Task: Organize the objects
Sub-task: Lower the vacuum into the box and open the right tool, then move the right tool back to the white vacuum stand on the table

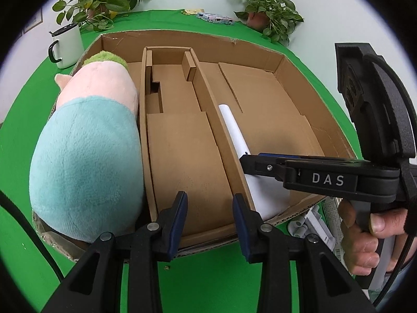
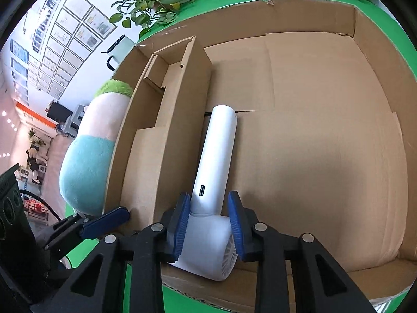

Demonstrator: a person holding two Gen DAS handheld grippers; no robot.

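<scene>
A shallow cardboard box [image 1: 312, 127] [image 2: 378, 60] lies on the green table, split by cardboard dividers. A white handheld fan [image 2: 213, 172] lies in the right compartment with its handle pointing away; it also shows in the left wrist view [image 1: 235, 133]. My right gripper [image 2: 209, 224] is shut on the fan where the handle meets the head. A plush toy [image 1: 86, 154] in teal, pink and green fills the left compartment. My left gripper [image 1: 209, 224] is open and empty over the near edge of the middle compartment.
A white mug [image 1: 66, 45] stands left of the box. Two potted plants [image 1: 101, 0] [image 1: 268, 7] and a small patterned packet [image 1: 215, 18] sit at the table's far edge. White parts and printed paper [image 1: 315, 224] lie right of the box's near corner.
</scene>
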